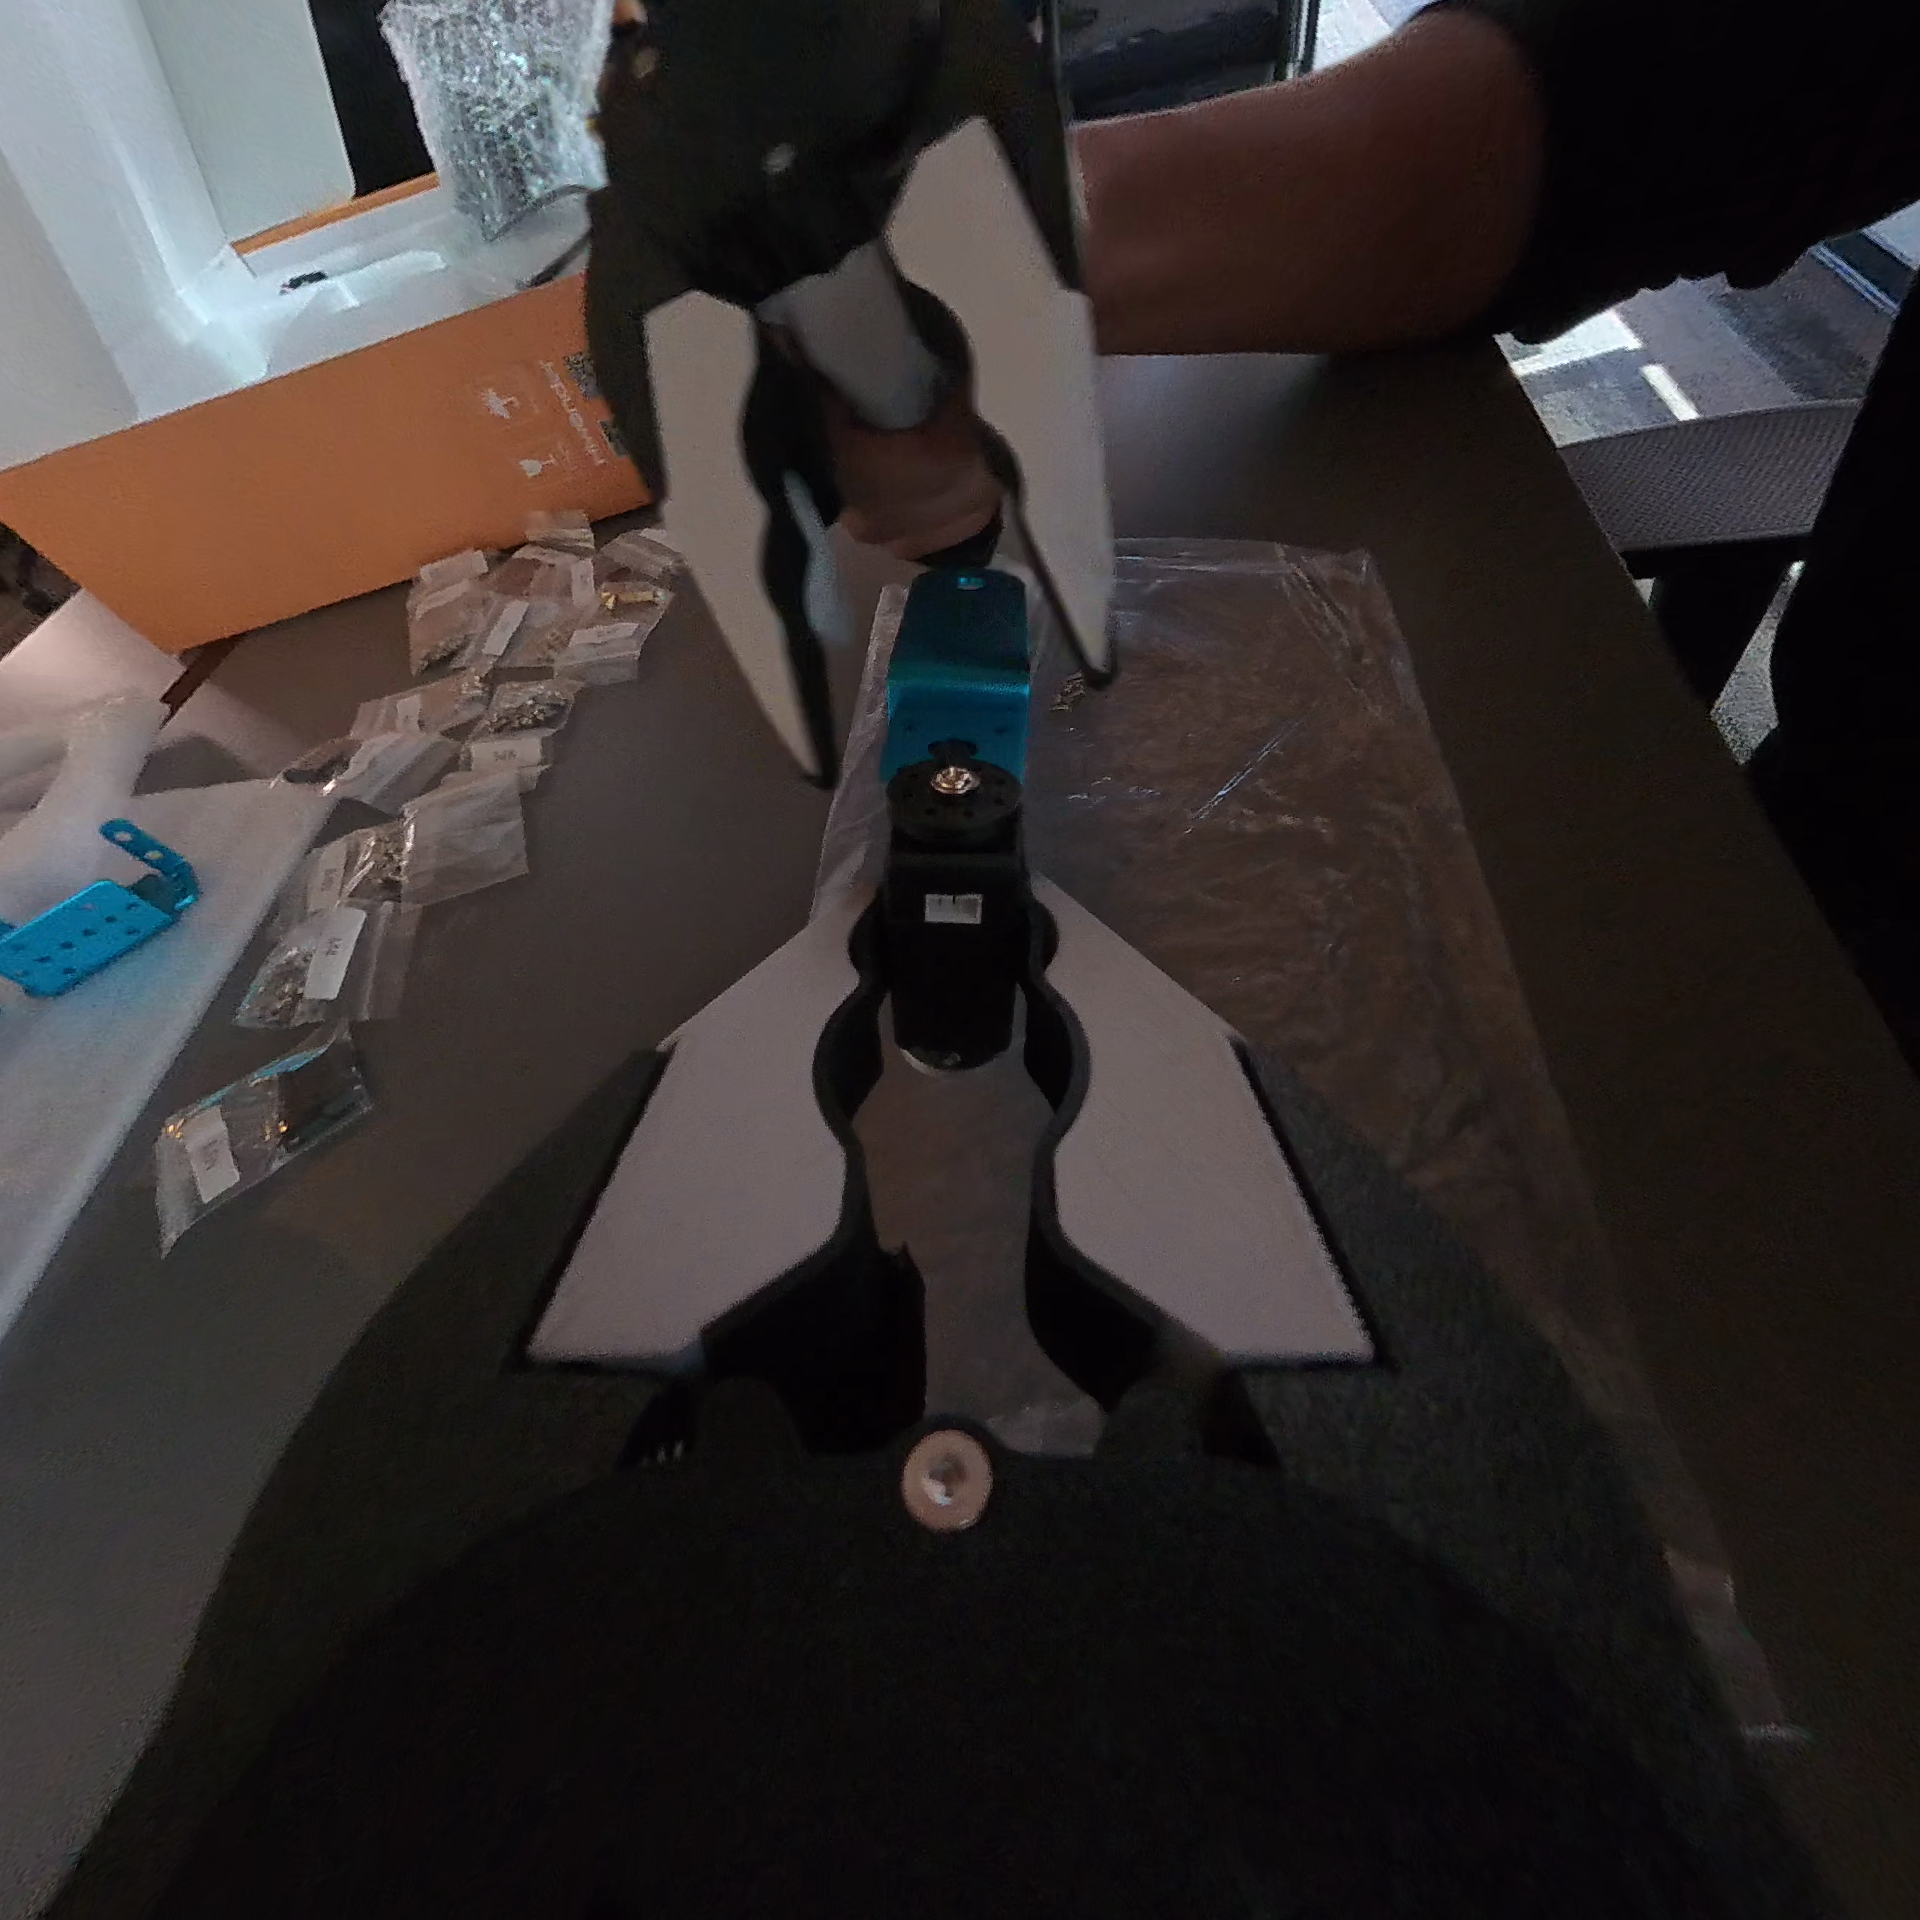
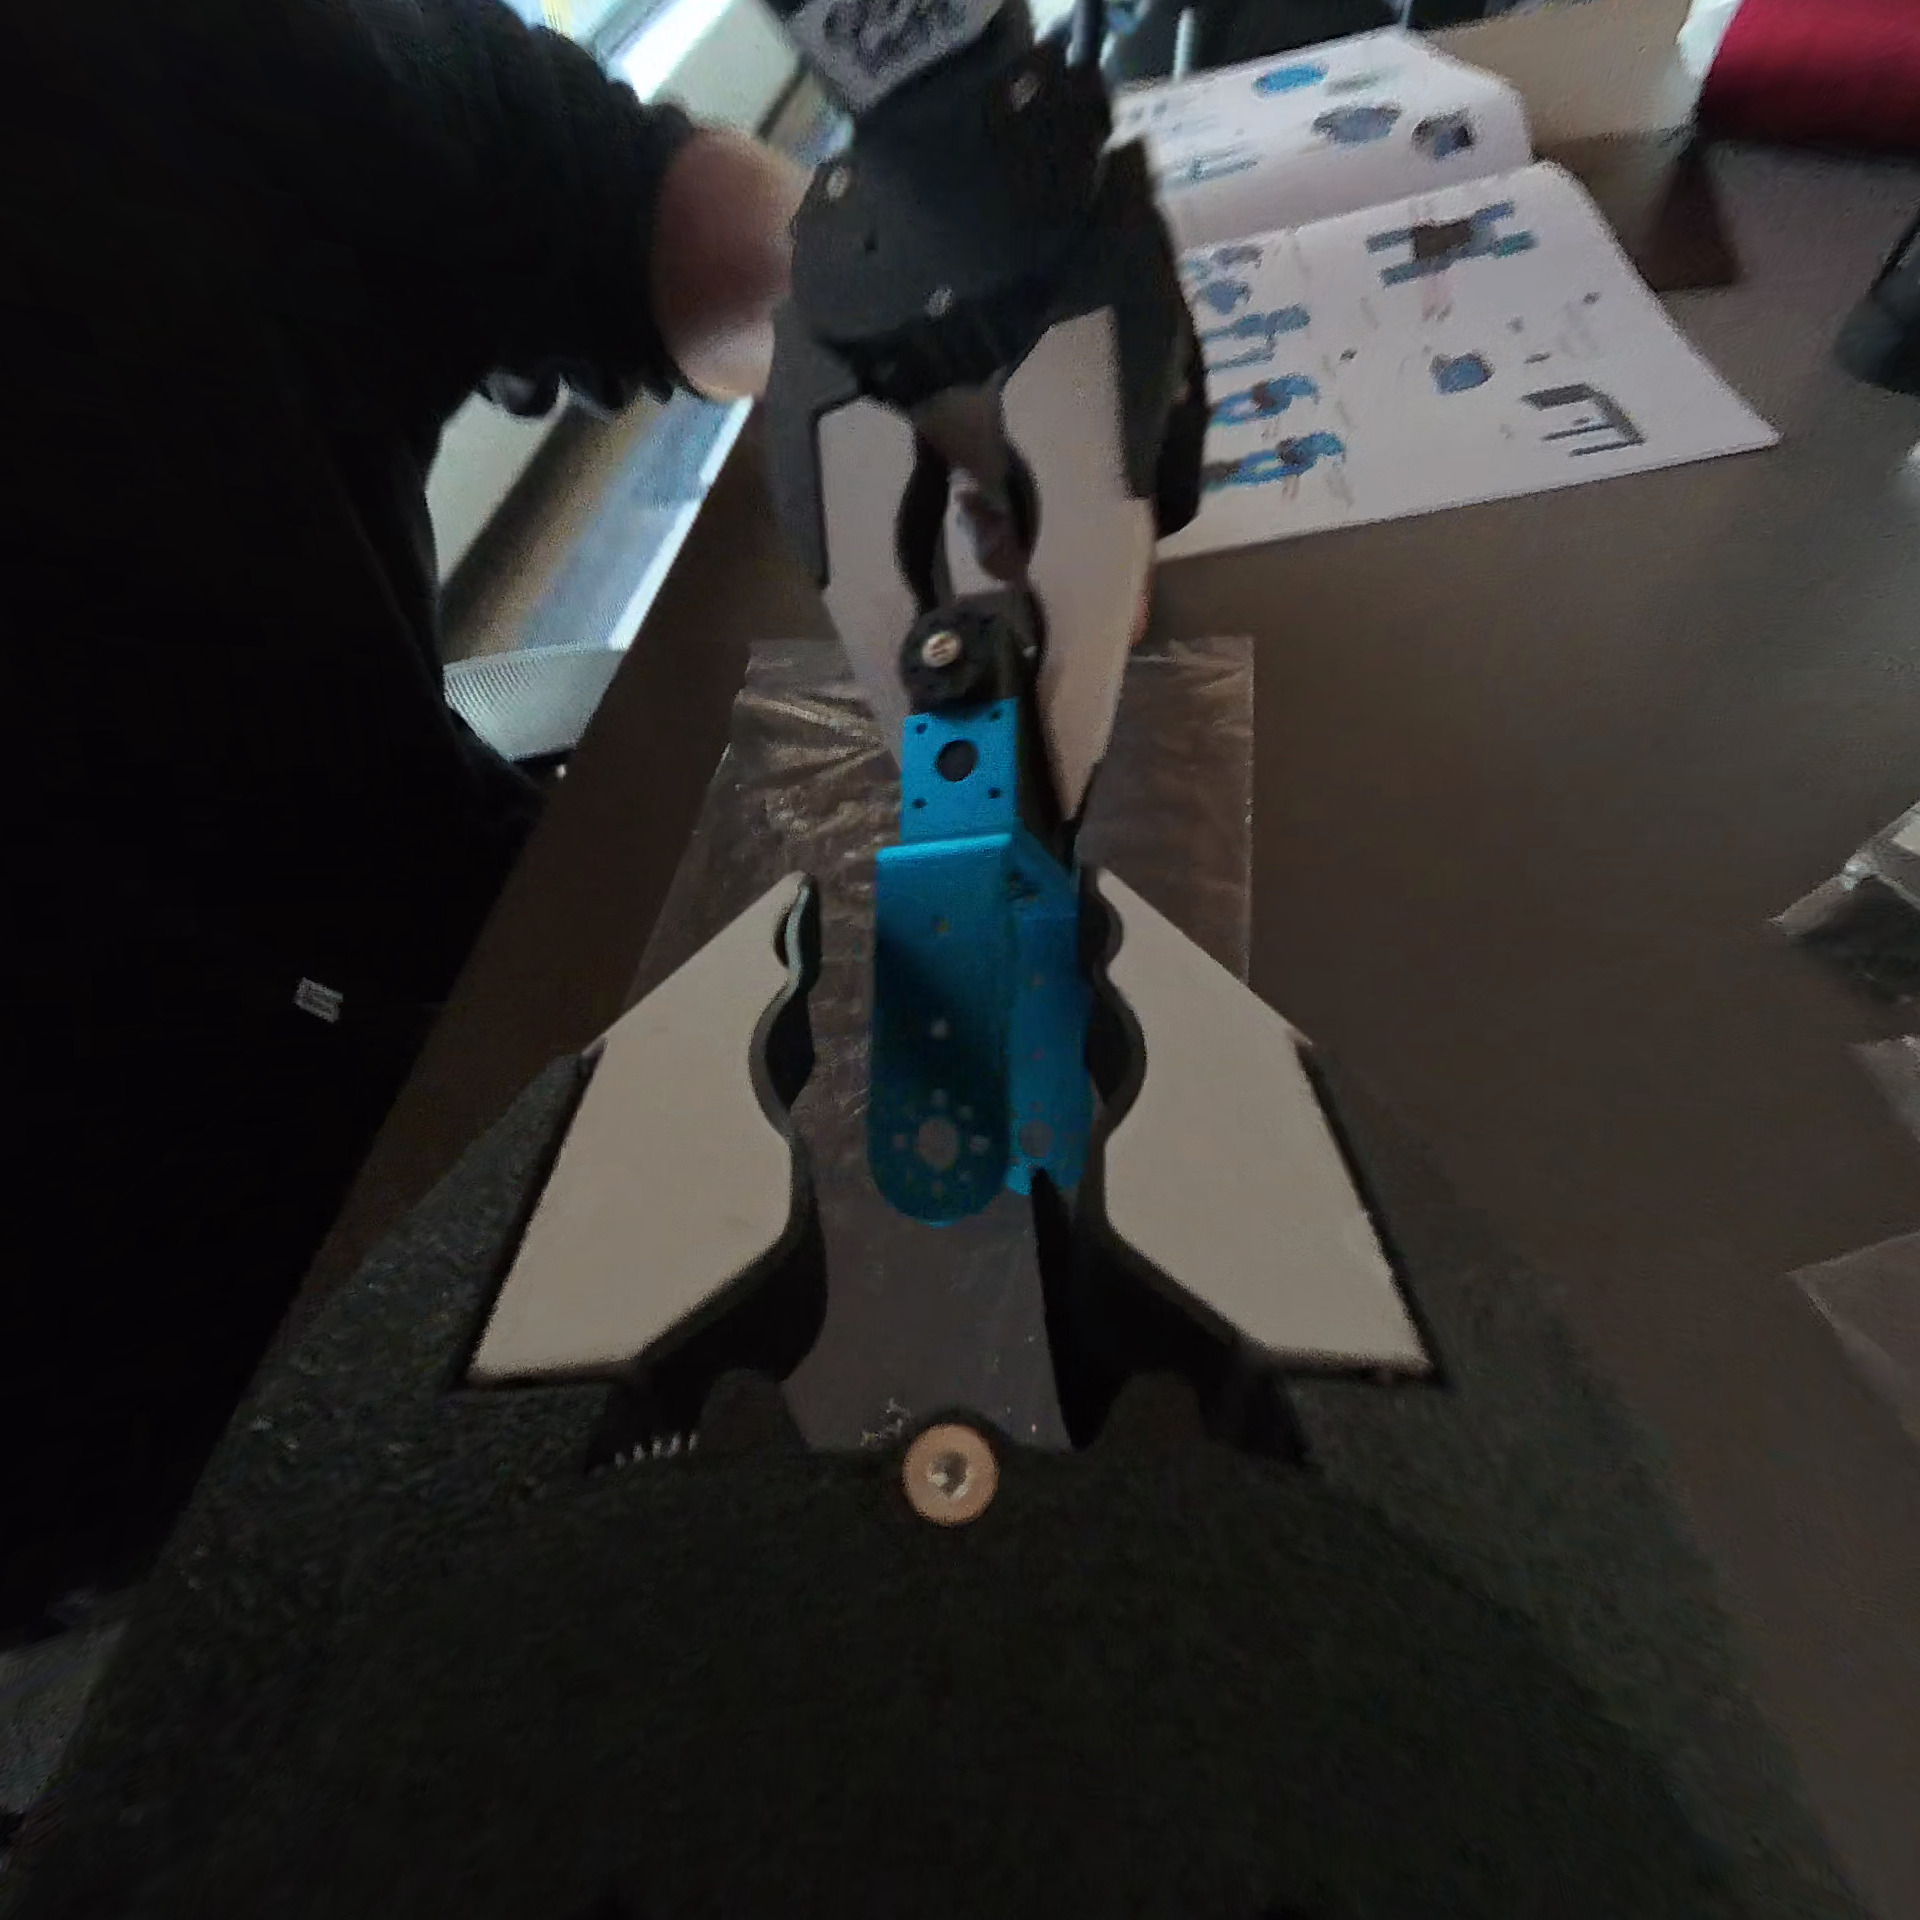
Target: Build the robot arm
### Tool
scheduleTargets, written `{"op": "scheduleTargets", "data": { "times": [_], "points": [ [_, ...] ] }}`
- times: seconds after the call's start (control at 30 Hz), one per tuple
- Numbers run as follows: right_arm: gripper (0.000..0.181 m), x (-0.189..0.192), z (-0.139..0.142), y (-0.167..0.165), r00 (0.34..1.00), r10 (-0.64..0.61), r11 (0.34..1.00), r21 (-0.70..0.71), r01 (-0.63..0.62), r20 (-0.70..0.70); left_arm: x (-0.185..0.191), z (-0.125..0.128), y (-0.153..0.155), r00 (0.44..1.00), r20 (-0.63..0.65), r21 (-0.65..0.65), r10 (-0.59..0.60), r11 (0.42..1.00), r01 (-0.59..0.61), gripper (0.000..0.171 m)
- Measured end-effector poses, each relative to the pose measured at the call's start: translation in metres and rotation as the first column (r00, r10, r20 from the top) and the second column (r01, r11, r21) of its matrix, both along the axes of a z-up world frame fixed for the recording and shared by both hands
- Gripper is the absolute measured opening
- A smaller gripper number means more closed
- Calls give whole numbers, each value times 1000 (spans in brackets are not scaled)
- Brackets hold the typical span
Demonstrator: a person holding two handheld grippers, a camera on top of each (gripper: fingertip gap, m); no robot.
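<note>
My left gripper [image 1: 951, 920] is shut on a black servo motor [image 1: 951, 966] and holds it level above the table. A blue metal bracket [image 1: 956, 675] sits on the servo's round horn end. My right gripper [image 1: 958, 724] comes down from the far side, open, with its fingers on either side of the bracket. In the right wrist view the blue bracket [image 2: 966, 1039] lies between my right gripper's [image 2: 951, 883] open fingers, nearer the right finger, with a gap on the left. Beyond it the left gripper [image 2: 971, 675] grips the servo [image 2: 940, 649].
A clear plastic sheet [image 1: 1299, 831] lies on the dark table under the parts. Several small bags of screws [image 1: 468, 727], an orange cardboard box [image 1: 312, 488] and another blue bracket [image 1: 94, 914] on white foam are at the left. Printed instruction sheets [image 2: 1455, 343] lie farther off. The table edge [image 1: 1662, 623] runs along the right. Both grippers' tips are close together, under 4 cm apart. It is some 25 centimetres from my right tips to the blue bracket [image 1: 94, 914].
</note>
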State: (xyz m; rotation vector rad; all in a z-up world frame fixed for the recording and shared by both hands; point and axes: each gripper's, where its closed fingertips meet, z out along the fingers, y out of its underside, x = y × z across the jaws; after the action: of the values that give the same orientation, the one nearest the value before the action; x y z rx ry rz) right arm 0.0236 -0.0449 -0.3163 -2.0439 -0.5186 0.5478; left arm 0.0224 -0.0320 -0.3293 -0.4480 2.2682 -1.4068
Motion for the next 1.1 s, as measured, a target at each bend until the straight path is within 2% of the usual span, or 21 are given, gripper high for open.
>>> {"op": "scheduleTargets", "data": {
  "times": [0.13, 0.17, 0.5, 0.73, 0.93, 1.1],
  "points": [
    [30, 2, -12, 8, 985, -47, 999, 27, 43, 168, 0, -6, 2, 1000, -11, 35, 15, 999, -15, 21],
    [31, 3, -13, 8, 982, -51, 998, 31, 46, 181, 1, -6, 2, 1000, -10, 41, 21, 999, -20, 21],
    [28, 2, -13, 10, 982, -52, 998, 44, 45, 180, -3, -11, 3, 997, -75, 35, 12, 999, -9, 21],
    [27, 7, -9, 12, 972, -104, 995, 33, 99, 209, 2, -9, 6, 993, -102, 12, 58, 998, -57, 23],
    [27, 11, -9, 9, 957, -126, 992, 7, 128, 260, -3, -5, 12, 985, -168, 11, 41, 999, -39, 42],
    [26, 13, -11, 6, 960, -113, 992, -17, 121, 256, -10, -4, 12, 975, -219, 12, 30, 1000, -27, 44]
  ]
}}
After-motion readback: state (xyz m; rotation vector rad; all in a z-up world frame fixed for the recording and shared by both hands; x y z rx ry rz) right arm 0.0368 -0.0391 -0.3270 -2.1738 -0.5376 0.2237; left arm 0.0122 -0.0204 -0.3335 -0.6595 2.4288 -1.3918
